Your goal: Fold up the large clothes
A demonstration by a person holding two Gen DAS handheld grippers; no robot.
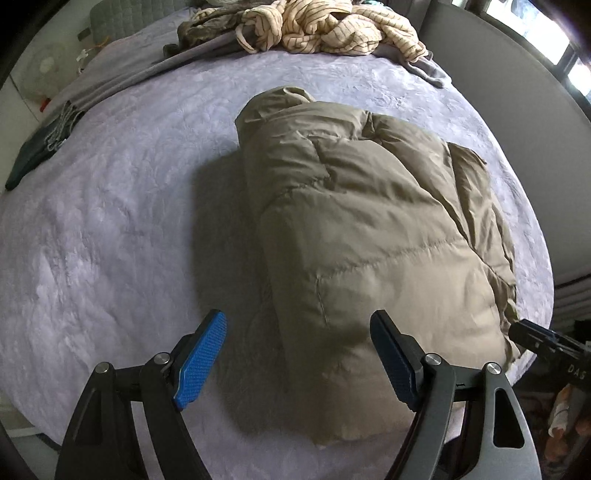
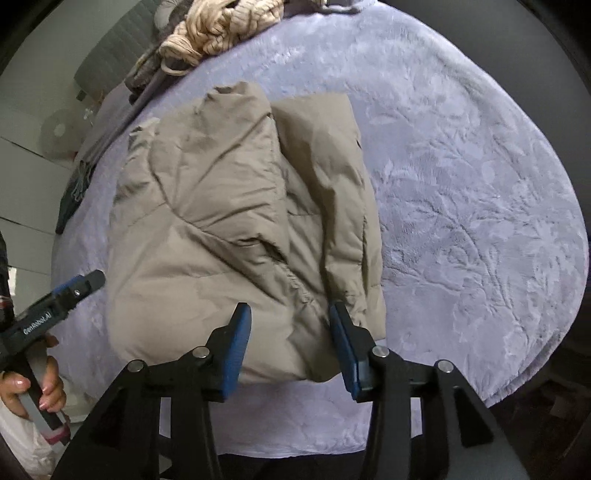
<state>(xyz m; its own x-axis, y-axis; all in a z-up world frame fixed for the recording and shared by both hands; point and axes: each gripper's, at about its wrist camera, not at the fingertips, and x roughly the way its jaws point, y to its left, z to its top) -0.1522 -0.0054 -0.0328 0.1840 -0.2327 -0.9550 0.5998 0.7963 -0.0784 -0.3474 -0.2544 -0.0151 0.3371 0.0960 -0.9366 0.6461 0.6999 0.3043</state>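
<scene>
A khaki puffer jacket (image 1: 362,221) lies folded into a thick bundle on the lilac bed cover (image 1: 110,221). It also shows in the right wrist view (image 2: 229,229), with one part laid over along its right side. My left gripper (image 1: 299,325) is open and empty, above the jacket's near left edge. My right gripper (image 2: 290,317) is open and empty, above the jacket's near edge. The right gripper's tip shows in the left wrist view (image 1: 535,334). The left gripper, held by a hand, shows in the right wrist view (image 2: 55,299).
A pile of cream striped clothing (image 1: 317,26) and grey garments (image 1: 147,70) lie at the bed's far end. A dark garment (image 1: 33,151) lies at the bed's left edge. A white fan (image 1: 46,70) stands past it. A grey wall (image 1: 517,92) lies right.
</scene>
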